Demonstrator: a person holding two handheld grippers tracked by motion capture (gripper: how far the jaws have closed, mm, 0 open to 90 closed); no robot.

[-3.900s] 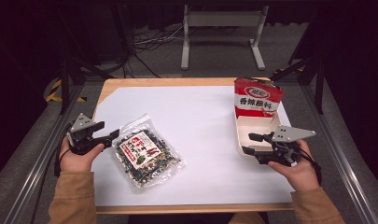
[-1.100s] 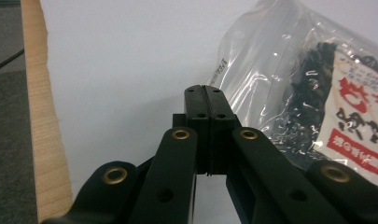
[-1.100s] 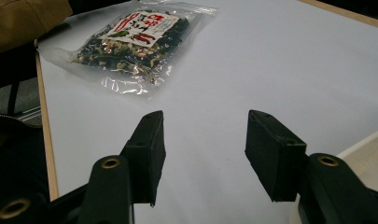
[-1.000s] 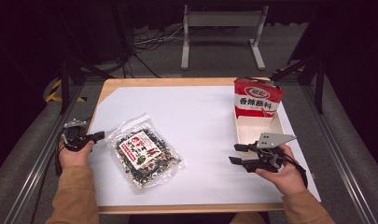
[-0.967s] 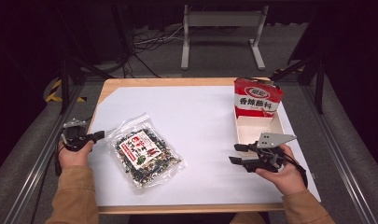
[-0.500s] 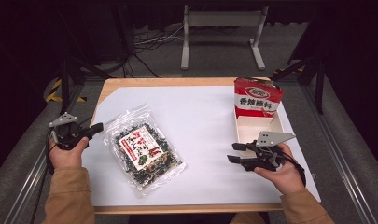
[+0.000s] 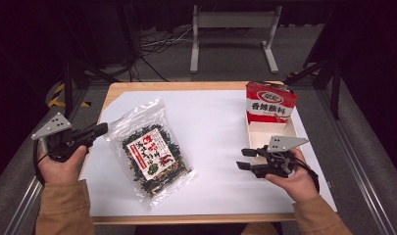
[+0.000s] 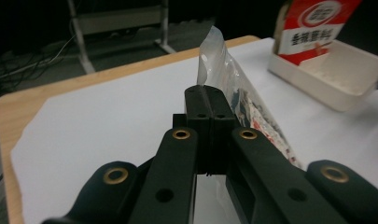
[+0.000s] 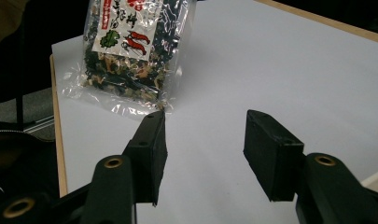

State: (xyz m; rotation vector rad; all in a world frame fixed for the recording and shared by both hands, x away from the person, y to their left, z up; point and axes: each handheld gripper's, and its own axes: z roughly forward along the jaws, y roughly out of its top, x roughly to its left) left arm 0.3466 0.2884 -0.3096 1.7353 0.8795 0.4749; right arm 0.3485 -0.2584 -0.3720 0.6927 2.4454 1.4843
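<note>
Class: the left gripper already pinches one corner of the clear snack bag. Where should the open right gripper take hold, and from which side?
Probably the flat sealed margin of the snack bag nearest the right gripper, approached level from the bag's right. That clear edge is thin, while the filled middle bulges. The left gripper holds the far corner.

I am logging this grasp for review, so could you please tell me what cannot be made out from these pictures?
- Left gripper view: the left gripper, shut on the bag, hides the pinched edge and the lower part of the bag.
- High view: the print on the bag is too small to read.
- High view: the box hides the far end of the tray.
- Right gripper view: the top edge cuts off the bag.
</note>
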